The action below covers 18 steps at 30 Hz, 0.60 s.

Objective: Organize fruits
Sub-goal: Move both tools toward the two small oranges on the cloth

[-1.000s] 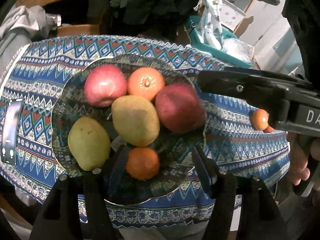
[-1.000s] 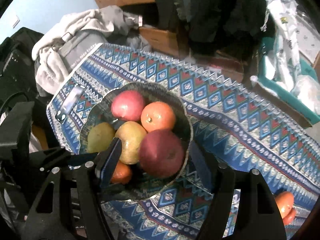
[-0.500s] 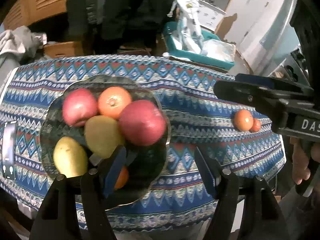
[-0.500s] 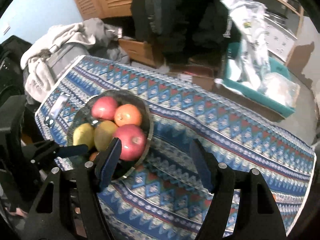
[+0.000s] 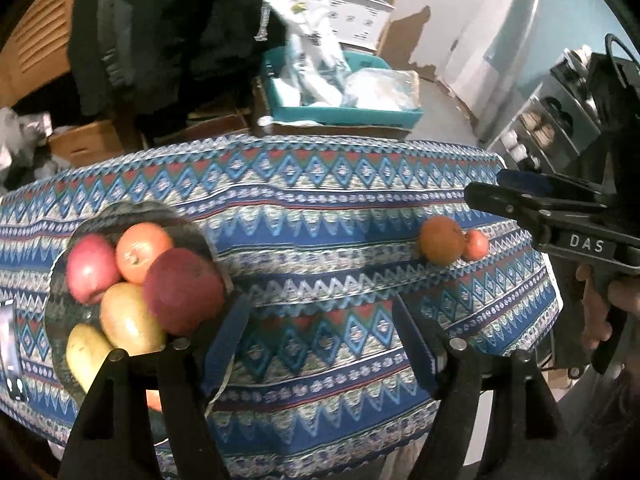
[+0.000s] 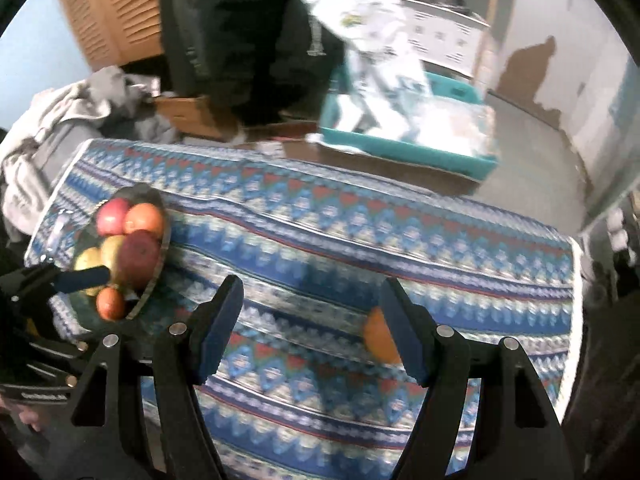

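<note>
Both sets of jaws stand apart and hold nothing. My left gripper (image 5: 320,340) now hangs over bare patterned cloth just right of the fruit plate (image 5: 60,280); a second ago it was directly over the plate, with the small orange between its fingers. My right gripper (image 6: 312,328) has likewise swung right, away from the plate (image 6: 160,248), which sat between its fingers a second ago and now lies well off to the left.

Plate contents, left view: pink apple (image 5: 92,270), orange (image 5: 140,252), dark red apple (image 5: 184,290), yellow pear (image 5: 130,320), greenish pear (image 5: 86,354), plus a sliver of a small orange (image 5: 154,400) behind my left finger. All remain piled as before.

Loose fruit: an orange (image 5: 442,240) with a smaller red-orange fruit (image 5: 476,245) touching its right side lies on the desk (image 5: 320,208) near its right end, well apart from the plate. In the right view that orange (image 6: 378,338) is partly hidden behind my right finger's pad (image 6: 408,340), just outside the gap. The smaller fruit cannot be seen there.

A dark phone-like item (image 5: 10,354) lies left of the plate. Beyond the desk sits a teal bin (image 5: 340,112) with white bags.
</note>
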Motion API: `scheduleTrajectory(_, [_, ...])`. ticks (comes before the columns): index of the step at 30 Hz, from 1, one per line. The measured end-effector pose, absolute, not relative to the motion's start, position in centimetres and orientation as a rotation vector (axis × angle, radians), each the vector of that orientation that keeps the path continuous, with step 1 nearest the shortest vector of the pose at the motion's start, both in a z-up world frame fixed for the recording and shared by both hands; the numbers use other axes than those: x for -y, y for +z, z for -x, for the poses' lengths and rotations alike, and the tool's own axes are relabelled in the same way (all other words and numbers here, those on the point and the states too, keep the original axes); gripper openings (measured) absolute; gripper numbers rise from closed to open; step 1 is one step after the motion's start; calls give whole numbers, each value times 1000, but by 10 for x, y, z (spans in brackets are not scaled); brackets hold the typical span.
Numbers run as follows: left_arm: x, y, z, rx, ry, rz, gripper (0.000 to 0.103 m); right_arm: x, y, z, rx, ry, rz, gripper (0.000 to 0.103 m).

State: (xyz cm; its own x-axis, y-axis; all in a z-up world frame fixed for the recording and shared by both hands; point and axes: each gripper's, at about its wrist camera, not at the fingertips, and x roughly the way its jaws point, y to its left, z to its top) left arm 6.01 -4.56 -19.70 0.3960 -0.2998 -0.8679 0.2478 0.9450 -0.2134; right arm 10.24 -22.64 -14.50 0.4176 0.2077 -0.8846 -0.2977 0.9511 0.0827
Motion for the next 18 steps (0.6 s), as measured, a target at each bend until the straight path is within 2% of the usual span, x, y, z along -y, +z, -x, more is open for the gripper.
scheduleTrajectory(10, [112, -204, -73, -1127, -428, -57, 76, 304, -176, -98, -1171, 194, 45, 72])
scheduleTrajectory(18, [151, -217, -85, -1159, -474, -93, 80, 344, -202, -98, -1222, 132, 14, 72])
